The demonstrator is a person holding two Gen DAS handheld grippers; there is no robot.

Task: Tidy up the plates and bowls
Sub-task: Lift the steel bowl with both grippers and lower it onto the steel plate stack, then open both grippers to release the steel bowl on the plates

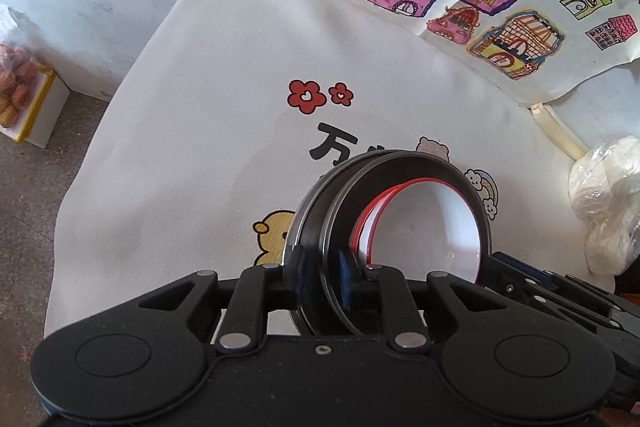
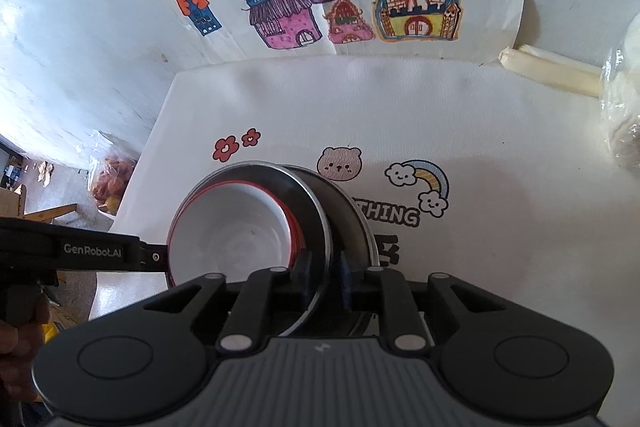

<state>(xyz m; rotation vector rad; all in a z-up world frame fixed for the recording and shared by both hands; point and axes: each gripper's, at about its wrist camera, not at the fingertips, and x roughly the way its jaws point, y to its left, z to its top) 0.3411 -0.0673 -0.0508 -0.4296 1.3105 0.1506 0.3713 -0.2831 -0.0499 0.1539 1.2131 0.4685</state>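
two grippers, left (image 1: 322,273) and right (image 2: 324,277), clamp the bowls' (image 1: 420,223) thin rims; stack likely stiff, slippery.

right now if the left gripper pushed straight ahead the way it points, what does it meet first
The left gripper is already shut on the black bowl's rim, so nothing lies between them. Pushed on, the bowl would probably meet the white printed cloth first; depth is unclear.
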